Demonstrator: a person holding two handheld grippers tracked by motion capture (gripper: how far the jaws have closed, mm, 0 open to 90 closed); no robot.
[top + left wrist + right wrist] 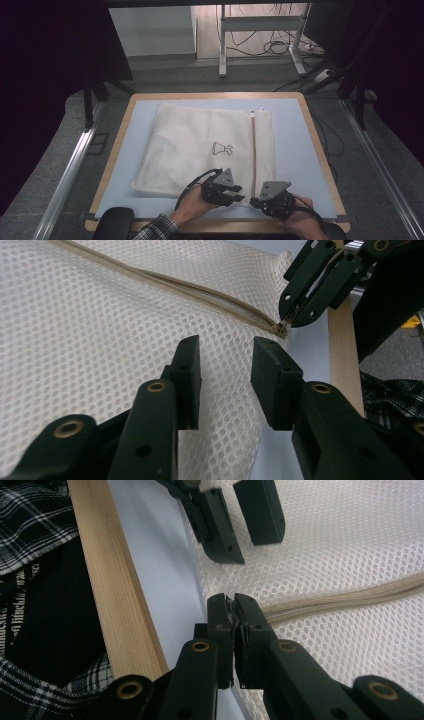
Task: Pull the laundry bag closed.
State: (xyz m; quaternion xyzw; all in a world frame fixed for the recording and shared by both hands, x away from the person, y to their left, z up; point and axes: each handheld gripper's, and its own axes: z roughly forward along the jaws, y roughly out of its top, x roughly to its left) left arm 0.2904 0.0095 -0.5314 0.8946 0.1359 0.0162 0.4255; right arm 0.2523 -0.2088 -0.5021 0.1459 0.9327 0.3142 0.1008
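On the pale blue table [295, 150] w/ its light wood rim lies a flat cream mesh laundry bag [190, 145], its beige zipper [254, 150] running toward the near edge. Left gripper [239, 194] hovers over the bag's near edge, fingers [187, 380] apart, nothing btwn them. Just right of it, right gripper [253, 202] has fingers [220, 622] clamped on the zipper's near end.

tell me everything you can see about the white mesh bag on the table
The mesh bag is off-white netting with small round holes, lying flat though slightly rumpled on the pale blue mat. A beige zipper runs along its right side, and a small dark outline drawing marks its middle. The right gripper is shut on the zipper's near end; the left gripper hovers open over the mesh beside it.
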